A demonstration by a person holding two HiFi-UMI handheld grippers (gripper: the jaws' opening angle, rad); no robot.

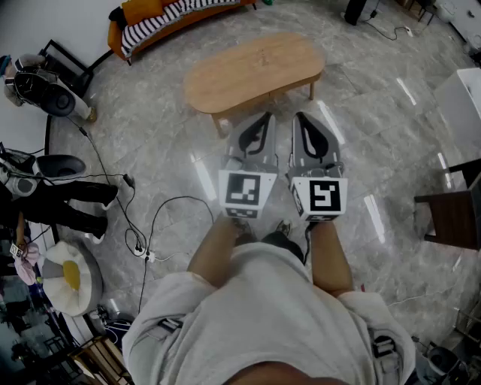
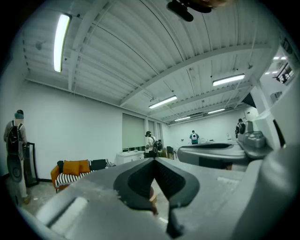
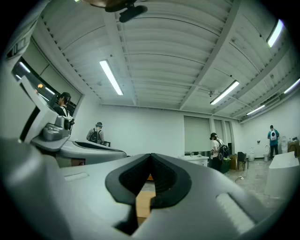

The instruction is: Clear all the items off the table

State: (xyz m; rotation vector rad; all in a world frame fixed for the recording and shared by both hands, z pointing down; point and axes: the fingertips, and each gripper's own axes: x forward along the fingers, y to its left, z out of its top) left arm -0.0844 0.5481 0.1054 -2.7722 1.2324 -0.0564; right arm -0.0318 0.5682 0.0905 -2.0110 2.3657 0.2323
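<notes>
A low oval wooden table (image 1: 255,68) stands on the grey marble floor ahead of me, and nothing lies on its top. My left gripper (image 1: 262,118) and right gripper (image 1: 301,118) are held side by side at waist height, pointing at the table's near edge. In the left gripper view, the left gripper (image 2: 153,160) has its jaws together with nothing between them. The right gripper (image 3: 150,155) is likewise shut and empty. A strip of the wooden table (image 3: 143,204) shows below its jaws.
An orange sofa (image 1: 161,19) with a striped blanket stands beyond the table. Cables and a power strip (image 1: 139,244) trail over the floor at the left. A dark chair (image 1: 455,214) and a white cabinet (image 1: 462,98) stand at the right. Several people (image 2: 151,140) are far back.
</notes>
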